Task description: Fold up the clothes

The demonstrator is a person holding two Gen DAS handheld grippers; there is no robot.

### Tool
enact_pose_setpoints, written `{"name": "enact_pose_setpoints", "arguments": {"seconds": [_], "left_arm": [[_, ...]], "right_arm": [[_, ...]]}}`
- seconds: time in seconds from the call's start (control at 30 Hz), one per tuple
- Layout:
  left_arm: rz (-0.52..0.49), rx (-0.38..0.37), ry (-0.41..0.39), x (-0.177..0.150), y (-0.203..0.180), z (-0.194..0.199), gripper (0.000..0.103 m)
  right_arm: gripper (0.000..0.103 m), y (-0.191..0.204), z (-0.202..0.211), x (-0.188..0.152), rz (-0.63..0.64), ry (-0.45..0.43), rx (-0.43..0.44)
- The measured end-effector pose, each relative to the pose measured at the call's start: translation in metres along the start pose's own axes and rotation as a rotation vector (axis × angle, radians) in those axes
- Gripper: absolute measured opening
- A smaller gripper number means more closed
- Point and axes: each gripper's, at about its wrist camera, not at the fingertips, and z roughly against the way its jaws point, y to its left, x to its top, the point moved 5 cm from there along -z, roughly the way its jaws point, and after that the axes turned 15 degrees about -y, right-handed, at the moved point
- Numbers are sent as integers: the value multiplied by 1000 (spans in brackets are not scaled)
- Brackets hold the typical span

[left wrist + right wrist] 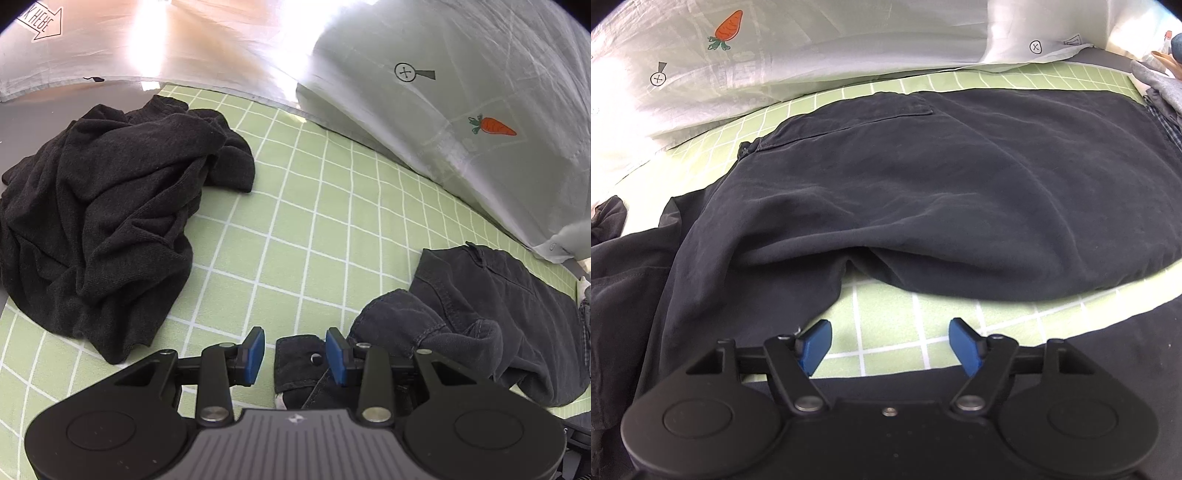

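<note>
Dark trousers point(923, 192) lie spread on a green checked bed sheet point(886, 332).

The left gripper point(294, 356) has its fingers partly open over the buttoned waistband point(303, 365), not pressing it. The right gripper point(890, 345) has its fingers wide open and empty over the sheet. A black sweater point(110, 221) lies crumpled nearby, beside white pillows point(461, 110).

A pale green sheet point(295, 229) crossed by white grid lines covers the bed. Along its far edge lie white pillows point(812, 48), printed with an orange carrot point(728, 27) and a small circled cross point(405, 72). Bright glare washes the far fabric.
</note>
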Motion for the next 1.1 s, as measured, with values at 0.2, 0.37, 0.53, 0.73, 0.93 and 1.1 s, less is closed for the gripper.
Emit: {"name": "enact_pose_setpoints", "arguments": {"seconds": [0.2, 0.37, 0.53, 0.73, 0.93, 1.1], "left_arm": [[28, -161, 15, -2, -22, -4, 42], [-2, -237, 27, -12, -44, -1, 42], [90, -398, 2, -10, -66, 16, 42], [35, -453, 18, -17, -97, 21, 44], [111, -450, 17, -14, -87, 26, 44], [269, -490, 22, -12, -71, 28, 45]], "right_arm": [[72, -1, 1, -1, -13, -4, 6], [72, 1, 1, -2, -5, 0, 11], [72, 1, 3, -3, 3, 0, 15], [72, -1, 3, -3, -13, -2, 23], [72, -9, 7, -4, -68, -7, 34], [72, -15, 7, -2, -136, -10, 44]]}}
